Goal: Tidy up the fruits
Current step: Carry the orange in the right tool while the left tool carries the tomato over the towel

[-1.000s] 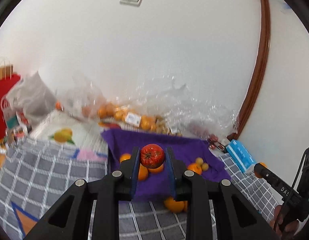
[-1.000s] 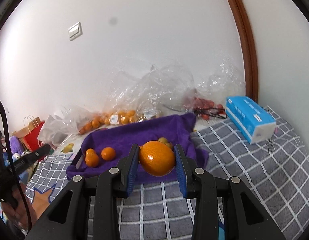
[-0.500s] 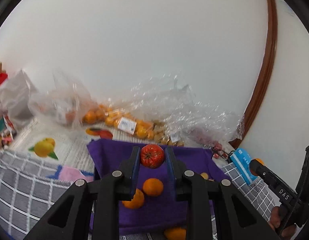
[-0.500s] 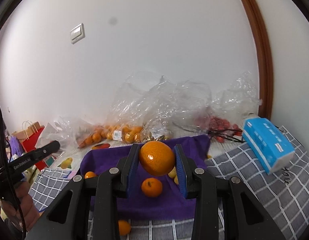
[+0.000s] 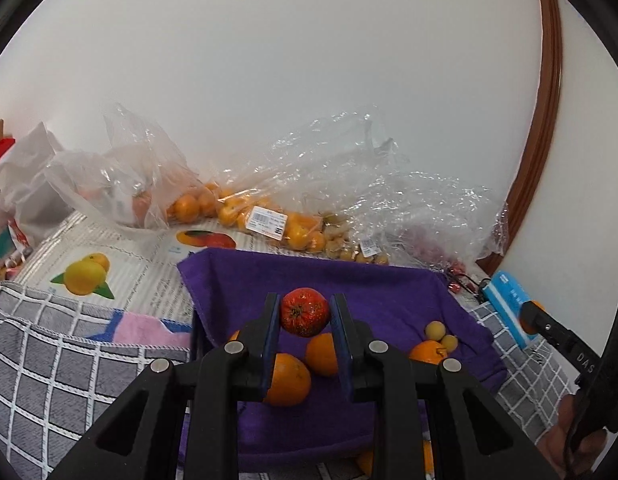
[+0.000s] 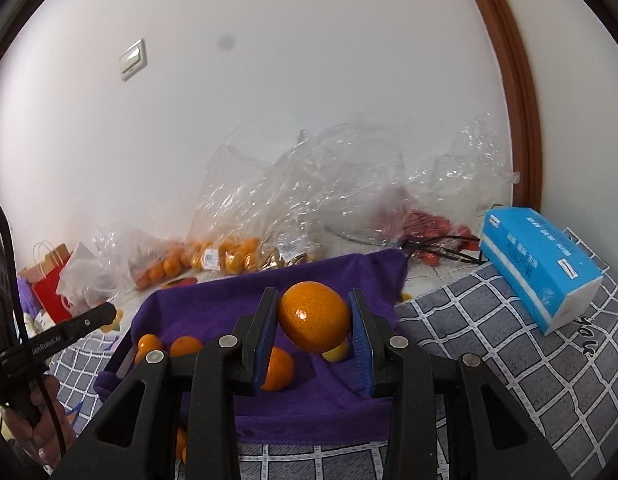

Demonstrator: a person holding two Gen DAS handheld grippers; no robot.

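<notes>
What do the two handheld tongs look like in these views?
Both tongs, left and right, have black angular plastic frames with triangular cut-outs, silver round fasteners and blue pads on the inner faces. Seen from the opposite camera, each is a black bar with white lettering that is only partly legible. A black cable runs along the left one.

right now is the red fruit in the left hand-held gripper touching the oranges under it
Cannot tell. In the left wrist view the red fruit overlaps an orange on the purple cloth, with no visible gap or contact.
</notes>
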